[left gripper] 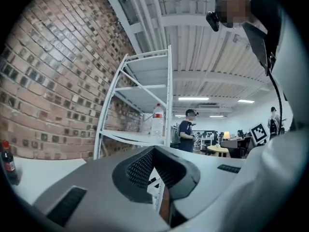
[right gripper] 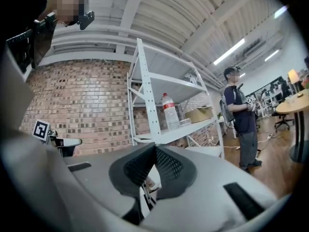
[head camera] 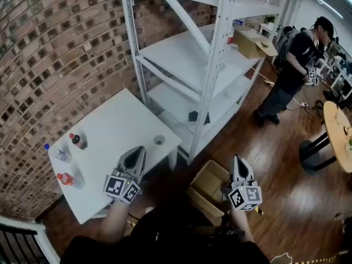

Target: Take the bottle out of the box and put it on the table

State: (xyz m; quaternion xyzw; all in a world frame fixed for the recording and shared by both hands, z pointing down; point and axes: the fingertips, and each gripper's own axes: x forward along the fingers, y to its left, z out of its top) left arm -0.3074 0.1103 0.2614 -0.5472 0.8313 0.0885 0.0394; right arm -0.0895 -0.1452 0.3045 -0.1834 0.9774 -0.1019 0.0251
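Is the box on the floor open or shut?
Open. The box has its flaps spread out, and the head view looks down into it.

White all over the table [head camera: 121, 125] and the shelf rack [head camera: 220, 48]. Red-brown brick with pale mortar lines in a running grid on the wall [head camera: 55, 48]. Dark reddish wood planks on the floor [head camera: 275, 169]. Plain tan cardboard for the box [head camera: 206, 188] on the floor and the second box [head camera: 253, 43] on the rack. Grey shells on the left gripper [head camera: 137, 150] and right gripper [head camera: 237, 159], black mesh-textured pads [left gripper: 140, 168], black-and-white square markers on the cubes. On the table: dark bottle [head camera: 77, 141] with red cap; clear bottle [head camera: 58, 154] with blue cap; reddish bottle [head camera: 68, 180], possibly orange at this small size. Black clothing on the bystander [head camera: 291, 70].
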